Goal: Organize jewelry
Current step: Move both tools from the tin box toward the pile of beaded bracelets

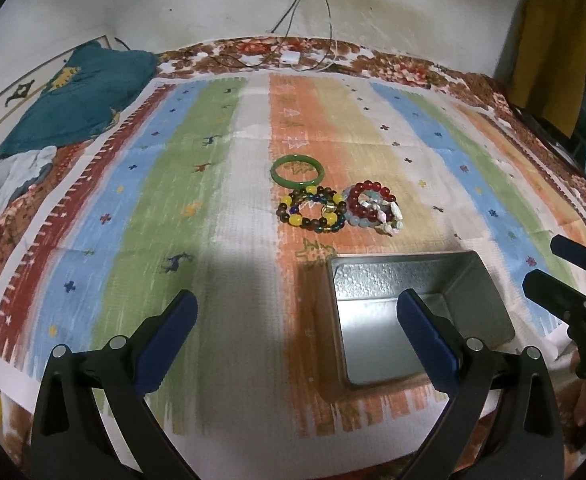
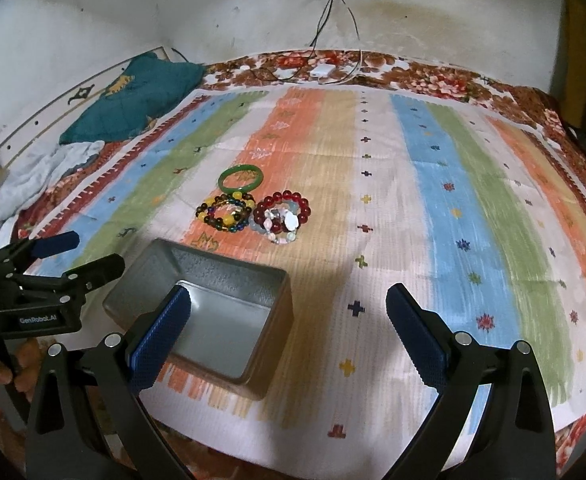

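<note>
A green bangle point(image 1: 297, 171) point(image 2: 240, 178) lies on the striped cloth. Just in front of it lie a yellow-and-brown bead bracelet point(image 1: 312, 213) point(image 2: 225, 213) and, to its right, a pile of red, pale blue and white bead bracelets point(image 1: 373, 207) point(image 2: 281, 216). An open, empty metal tin point(image 1: 413, 312) point(image 2: 209, 312) sits nearer to me. My left gripper point(image 1: 297, 332) point(image 2: 89, 256) is open and empty, its right finger over the tin. My right gripper point(image 2: 289, 328) point(image 1: 549, 264) is open and empty, its left finger over the tin.
The striped cloth point(image 1: 173, 200) covers a floral bedspread point(image 2: 433, 72). A teal quilt point(image 1: 81, 96) and pale crumpled fabric point(image 1: 9, 184) lie at the far left. Cables and a white charger point(image 1: 291, 58) lie by the back wall. A mustard garment point(image 1: 553, 48) hangs at the right.
</note>
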The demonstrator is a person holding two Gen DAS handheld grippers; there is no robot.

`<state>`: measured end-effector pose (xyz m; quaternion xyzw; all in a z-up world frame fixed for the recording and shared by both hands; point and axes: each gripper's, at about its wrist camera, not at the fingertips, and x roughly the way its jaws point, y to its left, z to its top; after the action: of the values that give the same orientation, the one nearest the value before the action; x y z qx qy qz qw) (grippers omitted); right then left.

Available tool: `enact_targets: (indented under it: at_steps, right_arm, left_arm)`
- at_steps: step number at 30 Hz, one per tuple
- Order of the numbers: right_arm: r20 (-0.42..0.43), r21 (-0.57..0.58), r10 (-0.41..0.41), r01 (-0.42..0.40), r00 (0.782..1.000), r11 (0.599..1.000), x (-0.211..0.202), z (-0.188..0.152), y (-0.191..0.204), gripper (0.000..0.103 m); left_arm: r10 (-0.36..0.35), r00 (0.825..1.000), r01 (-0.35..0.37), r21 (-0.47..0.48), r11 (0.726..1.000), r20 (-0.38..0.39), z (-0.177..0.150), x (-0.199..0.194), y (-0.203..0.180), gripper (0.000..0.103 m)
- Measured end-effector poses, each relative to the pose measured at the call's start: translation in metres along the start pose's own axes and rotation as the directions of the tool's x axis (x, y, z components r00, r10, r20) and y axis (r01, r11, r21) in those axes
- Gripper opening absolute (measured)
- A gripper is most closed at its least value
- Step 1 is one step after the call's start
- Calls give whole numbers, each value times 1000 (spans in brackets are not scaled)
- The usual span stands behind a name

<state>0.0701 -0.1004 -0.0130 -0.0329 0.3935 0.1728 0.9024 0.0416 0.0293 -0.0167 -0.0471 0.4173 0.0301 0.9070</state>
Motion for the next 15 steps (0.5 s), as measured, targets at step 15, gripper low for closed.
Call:
enact_targets:
  at_steps: [15]
  right_arm:
    - [-83, -8, 43, -44, 996, 999, 38, 30, -7, 99]
  left_arm:
    - [-28, 995, 24, -45, 999, -98, 38, 45, 31, 97]
